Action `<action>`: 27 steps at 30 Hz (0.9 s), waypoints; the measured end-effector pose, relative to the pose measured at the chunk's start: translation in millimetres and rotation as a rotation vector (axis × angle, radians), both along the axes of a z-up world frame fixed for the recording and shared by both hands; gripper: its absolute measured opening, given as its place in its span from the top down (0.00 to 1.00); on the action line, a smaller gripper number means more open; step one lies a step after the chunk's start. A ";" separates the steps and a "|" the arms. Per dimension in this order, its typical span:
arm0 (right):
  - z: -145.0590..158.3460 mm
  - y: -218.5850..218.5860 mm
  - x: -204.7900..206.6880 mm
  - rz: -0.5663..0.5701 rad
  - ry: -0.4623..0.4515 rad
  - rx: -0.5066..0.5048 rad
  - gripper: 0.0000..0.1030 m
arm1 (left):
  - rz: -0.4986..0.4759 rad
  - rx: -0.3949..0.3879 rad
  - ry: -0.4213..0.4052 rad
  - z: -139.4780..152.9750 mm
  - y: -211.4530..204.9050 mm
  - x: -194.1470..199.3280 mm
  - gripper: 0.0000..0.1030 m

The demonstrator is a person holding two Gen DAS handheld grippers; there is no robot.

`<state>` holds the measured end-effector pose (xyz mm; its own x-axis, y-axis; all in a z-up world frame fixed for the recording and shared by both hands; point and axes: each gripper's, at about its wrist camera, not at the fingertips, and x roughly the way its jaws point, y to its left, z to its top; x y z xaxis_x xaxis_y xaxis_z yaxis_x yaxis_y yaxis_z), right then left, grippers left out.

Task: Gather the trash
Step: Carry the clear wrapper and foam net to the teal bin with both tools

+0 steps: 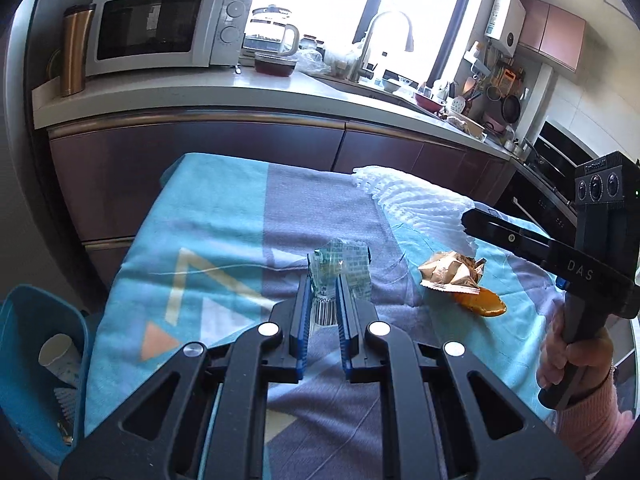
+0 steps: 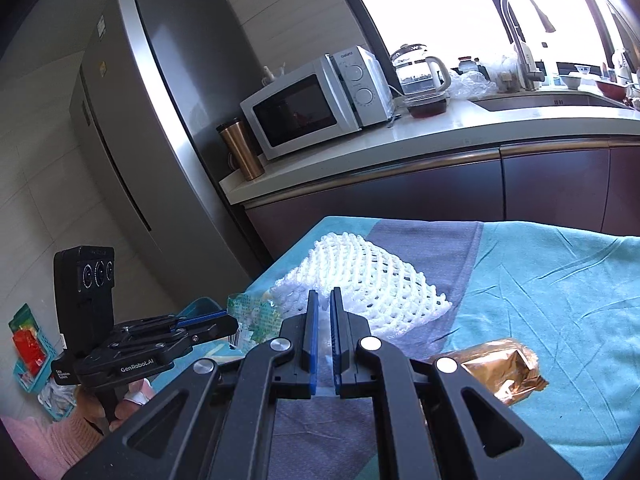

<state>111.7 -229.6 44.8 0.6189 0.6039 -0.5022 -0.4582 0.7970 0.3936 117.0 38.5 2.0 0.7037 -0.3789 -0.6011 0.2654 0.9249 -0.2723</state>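
My left fingers (image 1: 325, 300) pinch the green wrapper (image 1: 340, 266) in the middle of the frame, lifted so it can go in the blue bin (image 1: 44, 320) at lower left. My right fingers (image 2: 325, 312) are almost pressed together — holding nothing — near the white foam net (image 2: 360, 276).

The left gripper (image 1: 324, 292) was closed on a green wrapper (image 1: 340, 268), held upright between its fingers. The right gripper (image 2: 325, 312) hovered with its jaws nearly together, a narrow gap between, gripping nothing visible.
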 end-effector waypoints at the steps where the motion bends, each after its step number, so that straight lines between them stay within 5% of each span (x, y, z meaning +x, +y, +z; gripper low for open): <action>1: 0.5 3.4 -3.0 0.011 -0.001 0.003 0.95 | 0.007 -0.007 0.000 -0.9 7.2 -4.9 0.87; 27: 3.3 87.6 -51.2 0.196 0.000 0.030 0.95 | 0.175 -0.040 -0.058 8.7 110.8 -102.5 0.89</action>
